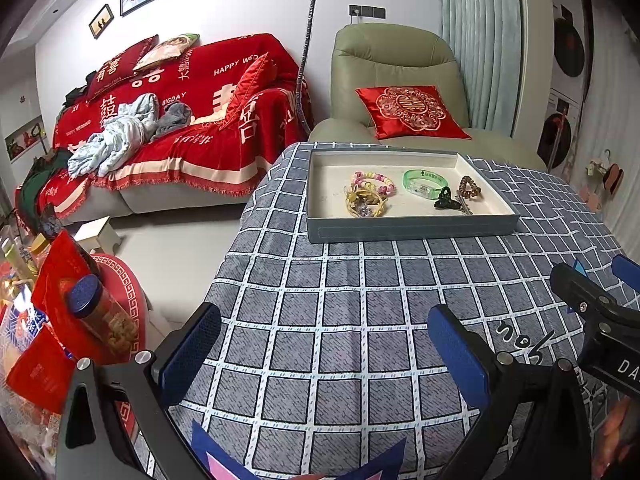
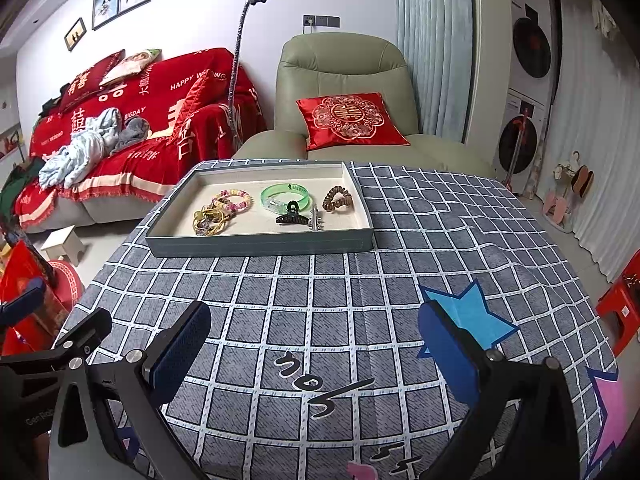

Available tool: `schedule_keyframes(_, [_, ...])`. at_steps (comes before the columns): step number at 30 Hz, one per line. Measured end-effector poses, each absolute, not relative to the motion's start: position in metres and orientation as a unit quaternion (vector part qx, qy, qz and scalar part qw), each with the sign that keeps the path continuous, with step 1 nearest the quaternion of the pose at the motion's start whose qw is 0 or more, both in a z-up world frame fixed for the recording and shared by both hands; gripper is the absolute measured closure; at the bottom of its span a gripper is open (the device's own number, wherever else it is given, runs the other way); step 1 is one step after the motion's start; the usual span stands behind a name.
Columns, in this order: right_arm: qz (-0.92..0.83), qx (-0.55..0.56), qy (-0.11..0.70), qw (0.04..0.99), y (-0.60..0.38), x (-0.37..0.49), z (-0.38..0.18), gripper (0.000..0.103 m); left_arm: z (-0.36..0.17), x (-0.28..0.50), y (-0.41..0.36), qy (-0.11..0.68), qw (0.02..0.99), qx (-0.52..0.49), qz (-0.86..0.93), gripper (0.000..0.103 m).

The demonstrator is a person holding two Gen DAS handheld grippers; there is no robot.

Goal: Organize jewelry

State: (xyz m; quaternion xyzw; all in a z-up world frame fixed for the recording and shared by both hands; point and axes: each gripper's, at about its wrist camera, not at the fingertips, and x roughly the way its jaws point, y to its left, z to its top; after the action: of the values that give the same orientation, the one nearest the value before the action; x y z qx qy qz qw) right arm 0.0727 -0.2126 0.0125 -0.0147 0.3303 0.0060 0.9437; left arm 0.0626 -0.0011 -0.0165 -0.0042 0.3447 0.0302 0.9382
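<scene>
A shallow grey tray (image 1: 408,230) (image 2: 260,245) sits on the checked tablecloth at the far side. In it lie a pink bead bracelet (image 1: 373,181) (image 2: 234,199), yellow hair ties (image 1: 365,201) (image 2: 210,218), a green bangle (image 1: 425,181) (image 2: 285,197), a black claw clip (image 1: 446,199) (image 2: 291,216), a silver clip (image 2: 315,219) and a brown coil tie (image 1: 470,189) (image 2: 338,199). My left gripper (image 1: 324,346) is open and empty over the cloth, well short of the tray. My right gripper (image 2: 316,346) is open and empty too, also near the front.
The table's left edge (image 1: 230,248) drops to the floor. A green armchair (image 1: 394,76) with a red cushion stands behind the table, a red-covered sofa (image 1: 180,120) to the left. Red boxes and a jar (image 1: 100,316) crowd the left. The right gripper shows in the left view (image 1: 592,304).
</scene>
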Motion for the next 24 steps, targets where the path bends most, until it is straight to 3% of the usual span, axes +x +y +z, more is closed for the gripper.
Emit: schedule_keyframes(24, [0.006, -0.015, 0.331, 0.944, -0.2139, 0.0737, 0.0129, 0.000, -0.0227, 0.0622, 0.0029, 0.349, 0.936, -0.006, 0.030, 0.000])
